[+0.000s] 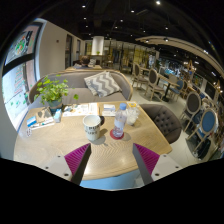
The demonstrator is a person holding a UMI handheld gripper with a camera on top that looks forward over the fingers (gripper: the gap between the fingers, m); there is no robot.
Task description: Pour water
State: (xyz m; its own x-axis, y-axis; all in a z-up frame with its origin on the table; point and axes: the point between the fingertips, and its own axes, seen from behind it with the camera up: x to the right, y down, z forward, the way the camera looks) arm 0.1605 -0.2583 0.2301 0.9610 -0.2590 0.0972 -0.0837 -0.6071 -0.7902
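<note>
A white mug (pixel 92 126) with a dark band stands on the light wooden table (pixel 60 145), beyond my fingers and a little left of the midline. To its right a clear plastic water bottle (pixel 120 119) stands upright on a small red coaster (pixel 118 132). My gripper (pixel 112 158) hovers over the table's near edge, well short of both. Its fingers are spread wide, open, the magenta pads (pixel 75 156) facing each other with only bare tabletop between them.
A potted green plant (pixel 52 94) and a small glass (pixel 40 116) sit at the table's left side, with papers (pixel 83 108) further back. A grey sofa with a striped cushion (pixel 101 82) lies behind the table. Chairs (pixel 200 120) stand to the right.
</note>
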